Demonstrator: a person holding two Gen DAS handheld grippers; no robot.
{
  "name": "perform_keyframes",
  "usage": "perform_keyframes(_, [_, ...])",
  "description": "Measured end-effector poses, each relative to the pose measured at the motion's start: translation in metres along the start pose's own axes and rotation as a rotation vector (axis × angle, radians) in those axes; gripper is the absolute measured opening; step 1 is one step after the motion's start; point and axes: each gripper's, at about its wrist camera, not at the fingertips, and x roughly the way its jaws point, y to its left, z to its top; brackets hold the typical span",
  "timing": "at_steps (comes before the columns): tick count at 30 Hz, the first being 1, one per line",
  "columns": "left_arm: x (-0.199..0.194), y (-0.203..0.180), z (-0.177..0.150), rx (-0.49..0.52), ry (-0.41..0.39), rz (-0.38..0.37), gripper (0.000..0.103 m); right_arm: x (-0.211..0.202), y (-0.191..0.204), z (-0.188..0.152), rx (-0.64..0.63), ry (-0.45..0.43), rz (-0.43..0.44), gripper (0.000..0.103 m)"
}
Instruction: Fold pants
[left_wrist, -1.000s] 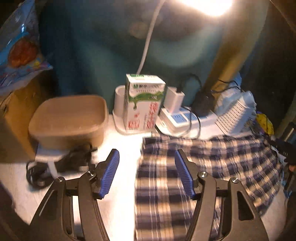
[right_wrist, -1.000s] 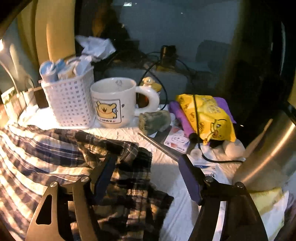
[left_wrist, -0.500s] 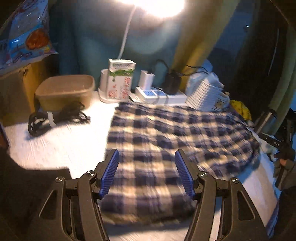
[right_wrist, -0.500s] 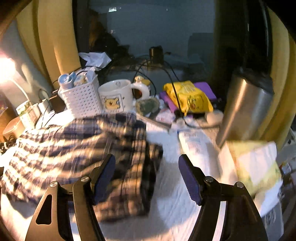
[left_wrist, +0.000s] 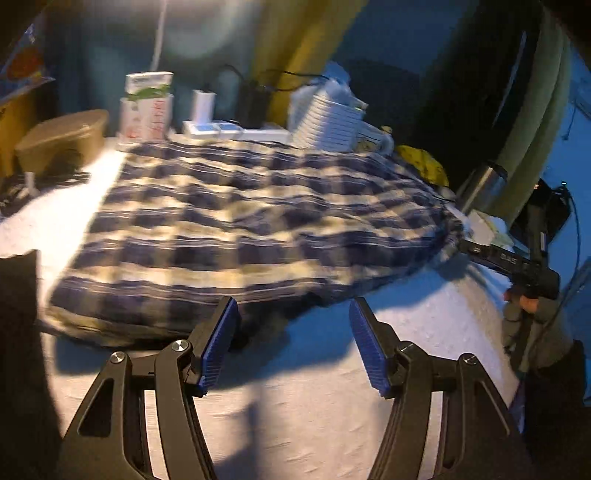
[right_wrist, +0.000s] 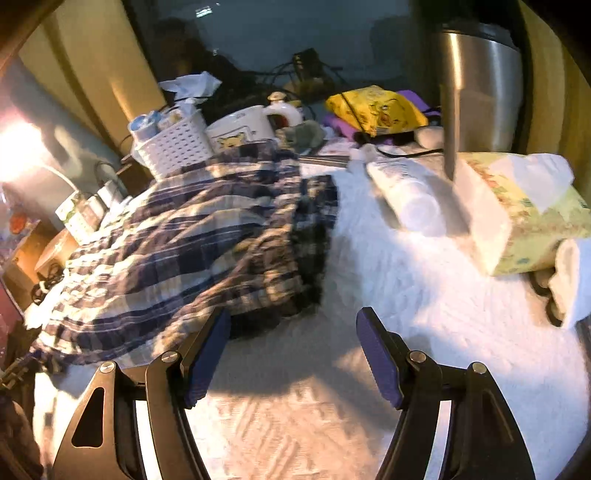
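The blue-and-cream plaid pants (left_wrist: 251, 225) lie folded flat on the white textured table, also seen in the right wrist view (right_wrist: 192, 243). My left gripper (left_wrist: 293, 339) is open and empty, just in front of the pants' near edge. My right gripper (right_wrist: 293, 354) is open and empty, just in front of the pants' near right corner. The right gripper also shows in the left wrist view (left_wrist: 513, 258), held in a hand at the far right.
Behind the pants stand a milk carton (left_wrist: 147, 107), a power strip (left_wrist: 236, 129), a white basket (right_wrist: 173, 146), a mug (right_wrist: 243, 129) and a tan box (left_wrist: 62, 136). A steel tumbler (right_wrist: 480, 85), a tissue box (right_wrist: 517, 214) and a white bottle (right_wrist: 406, 195) crowd the right.
Both grippers have pulled back from over the pants toward the table's near edge, staying open. The pants now lie wholly ahead of both.
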Motion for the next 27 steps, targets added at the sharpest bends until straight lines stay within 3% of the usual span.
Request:
perform_keyframes(4, [0.019, -0.008, 0.006, 0.005, 0.038, -0.033, 0.063, 0.012, 0.009, 0.004, 0.002, 0.021, 0.051, 0.072])
perform_keyframes(8, [0.037, 0.009, 0.015, -0.122, 0.091, -0.052, 0.062, 0.022, 0.012, 0.013, 0.02, 0.017, 0.068, 0.071])
perform_keyframes(9, [0.037, 0.01, 0.016, -0.128, 0.077, -0.055, 0.055, 0.024, 0.011, 0.015, 0.031, 0.014, 0.079, 0.068])
perform_keyframes(10, [0.039, 0.009, 0.016, -0.119, 0.072, -0.044, 0.033, 0.025, 0.01, 0.016, 0.04, 0.016, 0.086, 0.06])
perform_keyframes(11, [0.042, 0.008, 0.015, -0.111, 0.082, -0.027, 0.023, 0.027, 0.009, 0.016, 0.045, 0.02, 0.1, 0.053])
perform_keyframes(12, [0.045, 0.008, 0.013, -0.119, 0.096, -0.023, 0.015, 0.029, 0.008, 0.016, 0.048, 0.026, 0.114, 0.051])
perform_keyframes(15, [0.045, 0.004, 0.007, -0.114, 0.096, -0.006, 0.003, 0.031, 0.007, 0.016, 0.046, 0.031, 0.164, 0.031])
perform_keyframes(19, [0.038, -0.009, 0.002, -0.1, 0.099, 0.03, 0.001, 0.023, 0.014, 0.015, -0.01, 0.0, 0.166, 0.023])
perform_keyframes(27, [0.011, -0.035, -0.012, -0.082, 0.117, 0.018, 0.001, -0.009, 0.002, 0.015, -0.124, -0.017, 0.116, 0.021])
